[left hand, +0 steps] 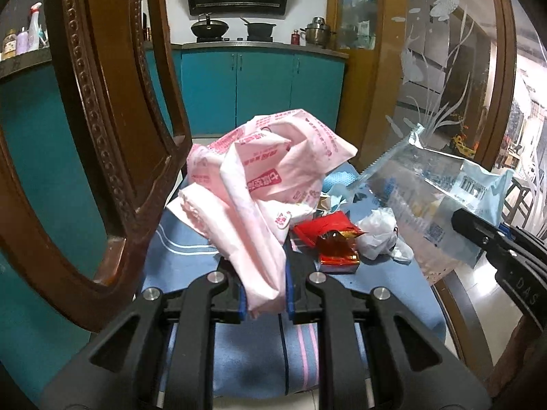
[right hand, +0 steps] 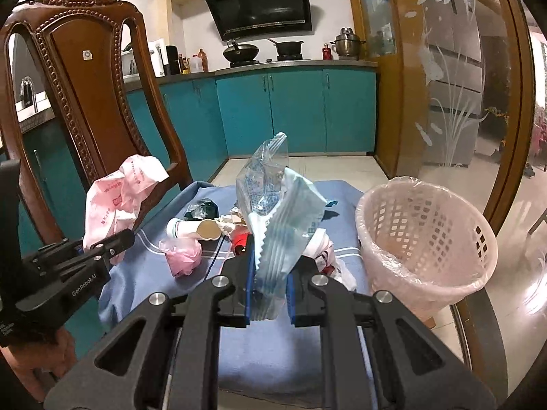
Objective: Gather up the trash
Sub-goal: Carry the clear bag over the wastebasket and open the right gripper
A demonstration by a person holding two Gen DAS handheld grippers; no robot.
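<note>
Trash is lying strewn over the blue striped cloth [right hand: 143, 273]. Left gripper [left hand: 263, 294] is pinching a crumpled pink printed plastic bag [left hand: 259, 177] between its pads. Right gripper [right hand: 270, 294] is clamping a clear blue-printed wrapper [right hand: 273, 212] upright, with the pink lattice wastebasket [right hand: 427, 239] sitting just to its right.

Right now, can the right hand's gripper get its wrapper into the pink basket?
Probably yes. The right gripper is shut on the clear blue wrapper, and the pink basket stands open just beside it, with nothing between them.
</note>
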